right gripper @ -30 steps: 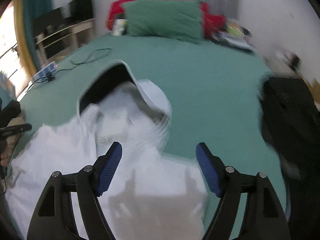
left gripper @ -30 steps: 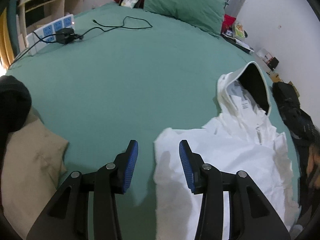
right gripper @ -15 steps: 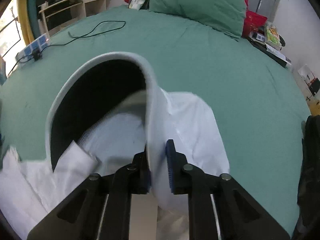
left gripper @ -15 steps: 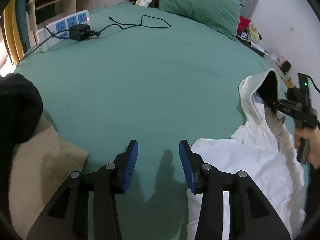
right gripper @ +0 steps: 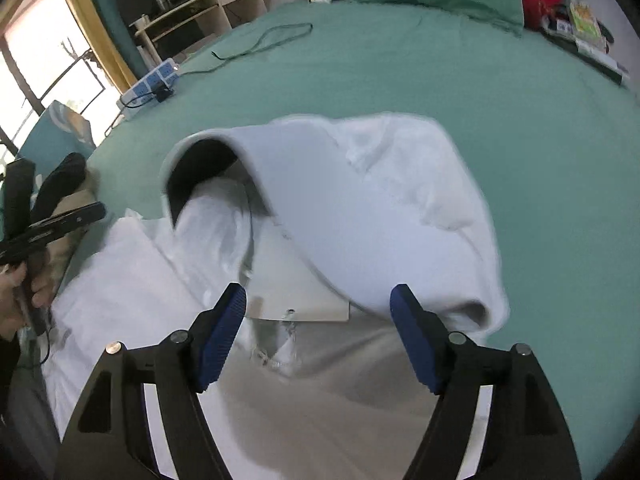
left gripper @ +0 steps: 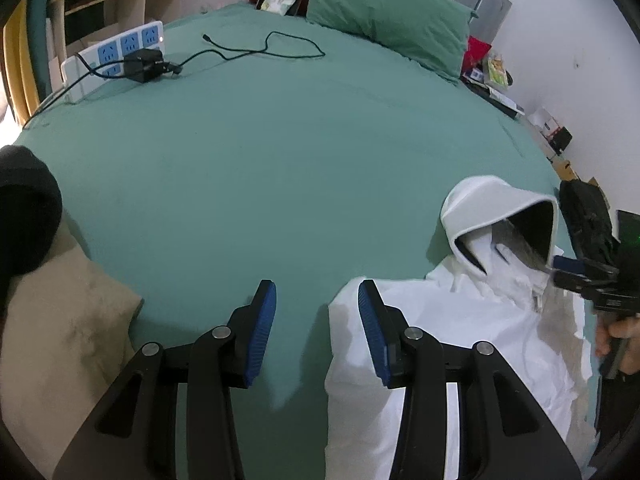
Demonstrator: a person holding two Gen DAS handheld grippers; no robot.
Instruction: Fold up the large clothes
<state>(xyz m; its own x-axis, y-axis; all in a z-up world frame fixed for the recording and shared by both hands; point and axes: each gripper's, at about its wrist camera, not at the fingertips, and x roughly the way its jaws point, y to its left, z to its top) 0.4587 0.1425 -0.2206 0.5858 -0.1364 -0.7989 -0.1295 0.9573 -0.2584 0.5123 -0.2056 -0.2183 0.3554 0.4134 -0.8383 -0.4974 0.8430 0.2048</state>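
Note:
A white hooded sweatshirt (left gripper: 460,328) lies on the green bed sheet (left gripper: 280,160), its hood (left gripper: 496,208) standing open toward the right. My left gripper (left gripper: 316,332) is open and empty, hovering over the sweatshirt's left edge. In the right wrist view the hood (right gripper: 360,208) lies tipped over just ahead of my right gripper (right gripper: 320,332), which is open wide and empty above the sweatshirt's neck. The right gripper also shows in the left wrist view (left gripper: 576,272) beside the hood.
A green pillow (left gripper: 384,12) lies at the head of the bed. A power strip (left gripper: 116,52) with a black charger and cable (left gripper: 260,48) sits at the far left. Beige and black clothes (left gripper: 60,320) lie at the left; a black garment (left gripper: 588,216) at the right.
My right gripper has let go of the hood and opened wide; the hood dropped forward. My left gripper has shifted back over the sweatshirt's left edge.

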